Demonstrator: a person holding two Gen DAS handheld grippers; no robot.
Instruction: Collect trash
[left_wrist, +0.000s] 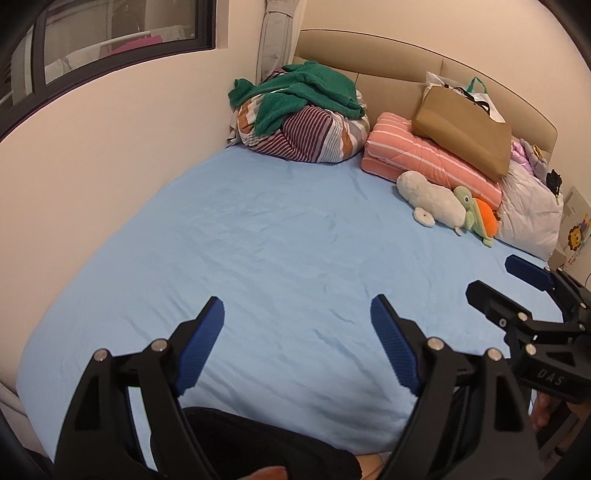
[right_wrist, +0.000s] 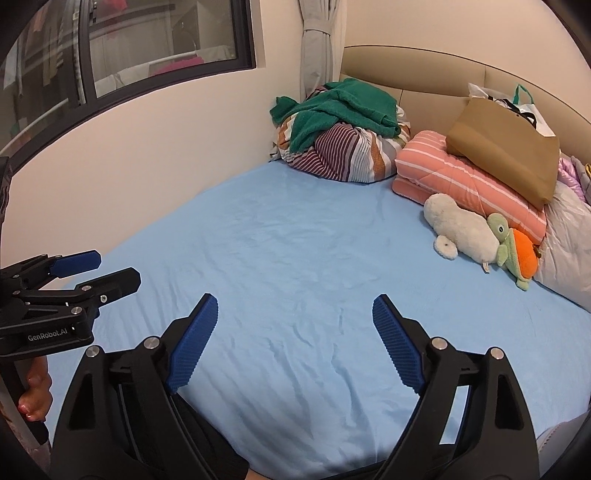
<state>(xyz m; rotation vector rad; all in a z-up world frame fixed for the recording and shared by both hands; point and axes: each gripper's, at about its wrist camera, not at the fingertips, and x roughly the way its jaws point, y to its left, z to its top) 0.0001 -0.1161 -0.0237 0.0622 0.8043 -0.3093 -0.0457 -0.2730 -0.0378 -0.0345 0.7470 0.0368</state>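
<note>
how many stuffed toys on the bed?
2. A white plush lies against the pink striped quilt. A green-and-orange turtle plush sits touching its right side, by the pale bedding at the bed's edge. More could be hidden behind the bedding piles.

Brown paper bag (left_wrist: 465, 136) atop pink quilt (left_wrist: 424, 155)

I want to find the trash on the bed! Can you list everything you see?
bed sheet: 1, light blue, covering the bed
striped bundle: 1, maroon and grey, far corner
green towel: 1, on the bundle
pink quilt: 1, folded, by the headboard
brown bag: 1, on the quilt
white plush: 1, beside the quilt
turtle plush: 1, green and orange
left tool: open, empty
right tool: open, empty
</note>
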